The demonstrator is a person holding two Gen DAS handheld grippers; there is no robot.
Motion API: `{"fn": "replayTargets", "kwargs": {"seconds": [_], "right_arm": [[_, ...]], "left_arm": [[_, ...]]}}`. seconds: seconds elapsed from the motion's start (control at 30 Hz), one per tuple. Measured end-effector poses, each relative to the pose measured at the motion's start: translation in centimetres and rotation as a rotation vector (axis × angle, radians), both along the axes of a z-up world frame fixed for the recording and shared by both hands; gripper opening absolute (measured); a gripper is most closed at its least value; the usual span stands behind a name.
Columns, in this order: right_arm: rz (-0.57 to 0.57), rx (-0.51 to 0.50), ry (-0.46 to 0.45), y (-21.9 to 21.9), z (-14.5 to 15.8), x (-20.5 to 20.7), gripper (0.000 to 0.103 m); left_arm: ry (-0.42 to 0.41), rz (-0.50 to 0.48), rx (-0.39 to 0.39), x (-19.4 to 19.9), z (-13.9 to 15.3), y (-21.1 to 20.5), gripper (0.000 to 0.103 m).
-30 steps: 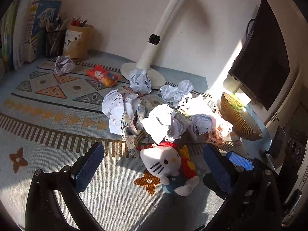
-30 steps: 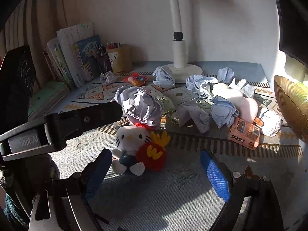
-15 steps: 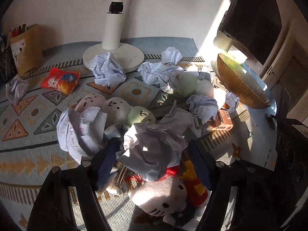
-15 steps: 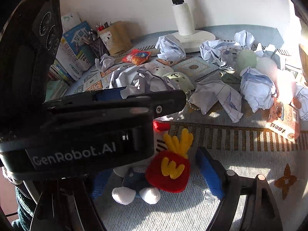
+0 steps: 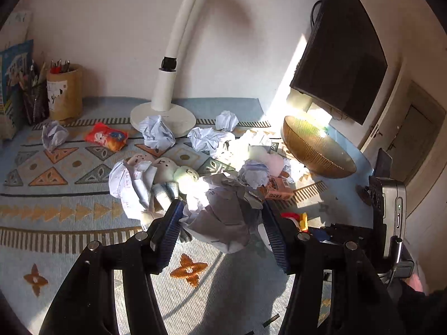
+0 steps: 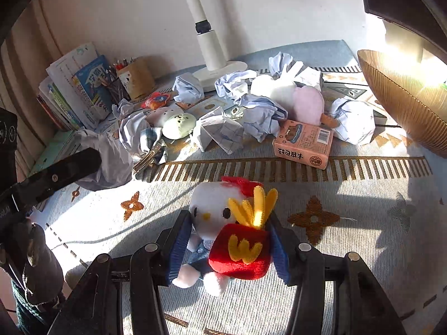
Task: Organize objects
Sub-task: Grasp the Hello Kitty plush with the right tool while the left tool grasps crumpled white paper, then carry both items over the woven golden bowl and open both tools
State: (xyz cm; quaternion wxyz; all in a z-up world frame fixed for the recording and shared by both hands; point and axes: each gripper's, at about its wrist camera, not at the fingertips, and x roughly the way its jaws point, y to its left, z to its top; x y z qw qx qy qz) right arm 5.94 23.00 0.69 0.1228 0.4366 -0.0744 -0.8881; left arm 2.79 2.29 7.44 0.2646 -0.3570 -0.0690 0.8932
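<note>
L gripper had just closed, pads pinching a paper ball above the rug. R gripper likewise, clamped on plush cat. Pencil cup held pencils; bowl contents unclear.

Crumpled paper: greyish wad, clamped between blue pads, above the rug.
Cat plush: white, red fries pouch, pinched upright.

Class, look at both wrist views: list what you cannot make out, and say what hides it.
- Gold bowl contents: right wrist view, glare and the frame edge.
- Cat toy: left wrist view, mostly behind the crumpled paper in the left tool.
- Pink box print: left wrist view, too small.
</note>
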Motion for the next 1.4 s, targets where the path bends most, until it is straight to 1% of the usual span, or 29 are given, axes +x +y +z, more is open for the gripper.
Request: {"fn": "replayTargets", "kwargs": {"seconds": [0.03, 0.07, 0.1, 0.13, 0.17, 0.2, 0.3, 0.33, 0.43, 0.53, 0.6, 0.63, 0.67, 0.73, 0.8, 0.87, 0.9, 0.97, 1.03, 1.1, 1.17, 1.23, 1.3, 1.4], "right_arm": [[0.009, -0.017, 0.003, 0.4, -0.1, 0.0, 0.052], [0.011, -0.025, 0.001, 0.5, -0.2, -0.1, 0.056], [0.003, -0.019, -0.006, 0.7, -0.3, 0.0, 0.063], [-0.013, -0.012, -0.011, 0.9, -0.4, 0.0, 0.078], [-0.022, -0.012, -0.007, 0.9, -0.4, 0.0, 0.084], [-0.022, -0.019, -0.002, 1.0, -0.5, 0.3, 0.085], [-0.020, -0.022, 0.011, 0.3, -0.4, 0.3, 0.085], [-0.021, -0.002, 0.019, 0.0, -0.3, 0.3, 0.085], [-0.018, 0.097, 0.039, -1.3, -0.4, 0.3, 0.086], [-0.030, 0.155, 0.057, -1.9, -0.7, 0.4, 0.085], [-0.051, 0.181, 0.066, -2.0, -0.7, 0.5, 0.074], [-0.057, 0.182, 0.069, -1.9, -0.7, 0.6, 0.063], [-0.058, 0.165, 0.074, -1.7, -0.6, 0.7, 0.060], [-0.066, 0.146, 0.081, -1.4, -0.4, 1.0, 0.057], [-0.085, 0.125, 0.115, -0.5, 0.9, 1.7, 0.057], [-0.138, 0.124, 0.183, 1.3, 3.3, 2.5, 0.057], [-0.179, 0.129, 0.224, 2.5, 4.8, 2.9, 0.057], [-0.271, 0.141, 0.297, 5.3, 7.6, 3.6, 0.057], [-0.376, 0.151, 0.368, 8.4, 10.2, 4.1, 0.057], [-0.484, 0.163, 0.414, 11.5, 12.3, 3.8, 0.057], [-0.564, 0.160, 0.417, 14.4, 13.7, 2.7, 0.057], [-0.623, 0.146, 0.409, 16.9, 14.3, 1.5, 0.057], [-0.665, 0.161, 0.387, 18.9, 14.3, 0.0, 0.057], [-0.716, 0.166, 0.350, 21.8, 13.7, -1.8, 0.062]], "left_arm": [[-0.038, -0.003, 0.003, 0.0, -1.3, 0.5, 0.055], [-0.071, 0.003, -0.002, 0.0, -2.4, 1.0, 0.055], [-0.095, 0.017, -0.017, -0.2, -3.3, 1.5, 0.055], [-0.113, 0.044, -0.041, -0.3, -4.1, 1.8, 0.055], [-0.121, 0.074, -0.060, -0.4, -4.6, 2.0, 0.055], [-0.125, 0.095, -0.073, -0.6, -4.8, 2.1, 0.055], [-0.114, 0.125, -0.067, -0.5, -4.7, 1.8, 0.055], [-0.125, 0.124, -0.068, -0.5, -4.9, 1.8, 0.056], [-0.116, 0.124, -0.061, -0.3, -4.9, 1.7, 0.056], [-0.119, 0.123, -0.065, -0.3, -5.0, 1.8, 0.057], [-0.113, 0.126, -0.080, -0.3, -5.0, 2.1, 0.058], [-0.107, 0.127, -0.092, -0.2, -5.0, 2.2, 0.058], [-0.100, 0.127, -0.106, -0.1, -4.9, 2.4, 0.058], [-0.086, 0.132, -0.141, 0.1, -4.8, 2.9, 0.058], [-0.069, 0.132, -0.165, 0.3, -4.5, 3.5, 0.058], [-0.095, 0.098, -0.116, 0.0, -4.0, 4.2, 0.058], [-0.099, 0.079, -0.092, -0.1, -3.4, 4.9, 0.058], [-0.062, 0.032, -0.081, -0.5, -1.4, 7.3, 0.058], [-0.013, -0.039, -0.062, -0.9, 0.8, 10.4, 0.058], [0.021, -0.133, -0.017, -1.8, 3.1, 14.1, 0.058], [0.029, -0.217, 0.029, -3.4, 4.8, 17.6, 0.058], [0.026, -0.264, 0.061, -5.6, 5.9, 21.0, 0.058], [0.025, -0.276, 0.087, -8.0, 6.2, 23.7, 0.058], [0.029, -0.290, 0.078, -10.7, 5.5, 27.1, 0.058]]}}
